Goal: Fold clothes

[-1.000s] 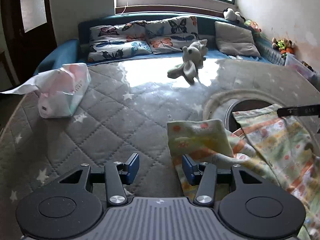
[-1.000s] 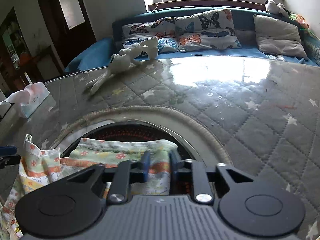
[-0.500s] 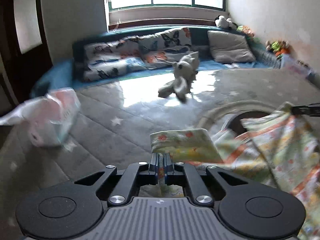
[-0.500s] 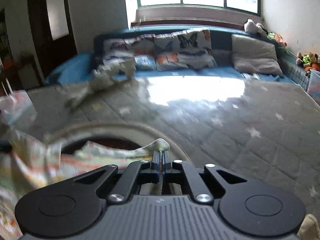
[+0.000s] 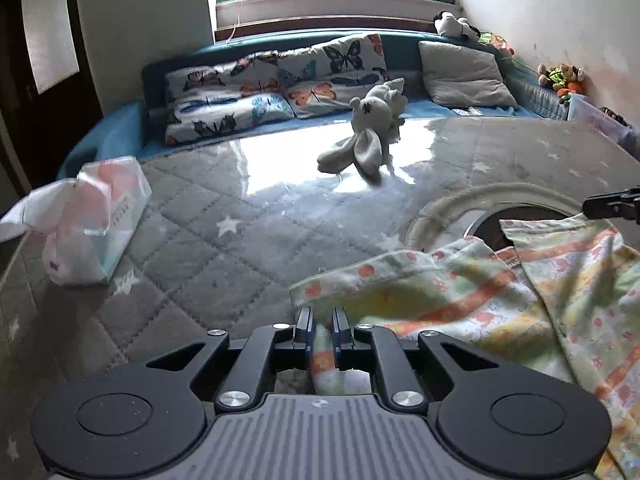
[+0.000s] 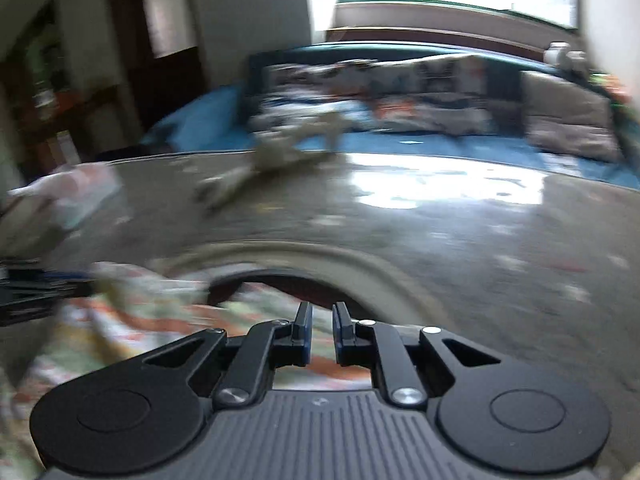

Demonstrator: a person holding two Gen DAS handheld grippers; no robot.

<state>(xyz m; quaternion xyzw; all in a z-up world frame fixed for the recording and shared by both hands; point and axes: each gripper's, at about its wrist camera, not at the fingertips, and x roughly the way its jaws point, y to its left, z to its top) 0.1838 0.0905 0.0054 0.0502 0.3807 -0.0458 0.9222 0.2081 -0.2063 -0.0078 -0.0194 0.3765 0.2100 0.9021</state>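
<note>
Both grippers were matte black linkages with small blue pads. On the left gripper (image 5: pixel 322 330), the jaws had closed to a narrow gap with a bunched fold of the printed garment (image 5: pixel 452 300) pinched between the pads. That garment was thin, soft cotton, pale green and yellow with orange stripes and small orange motifs, and it hung in loose creases to the right, draped over a round dark opening (image 5: pixel 520 220) with a padded pale rim. Its far corner ran up to the tip of the right gripper (image 5: pixel 612 204) at the frame's right edge.

From the right wrist camera, heavily blurred, the right gripper (image 6: pixel 321 326) showed a narrow gap between its blue pads, with the patterned cloth (image 6: pixel 160 320) beneath them; whether cloth was caught between them could not be told.

Around lay a grey quilted mat (image 5: pixel 224 248) stitched in diamonds with white stars, glossy where window light struck. A soft plastic tissue pack (image 5: pixel 92 224) sat at left, its printing too small to read. Farther back lay a limp grey plush toy (image 5: pixel 368 136), then butterfly-print pillows (image 5: pixel 280 84) and a plain grey cushion (image 5: pixel 464 68).
</note>
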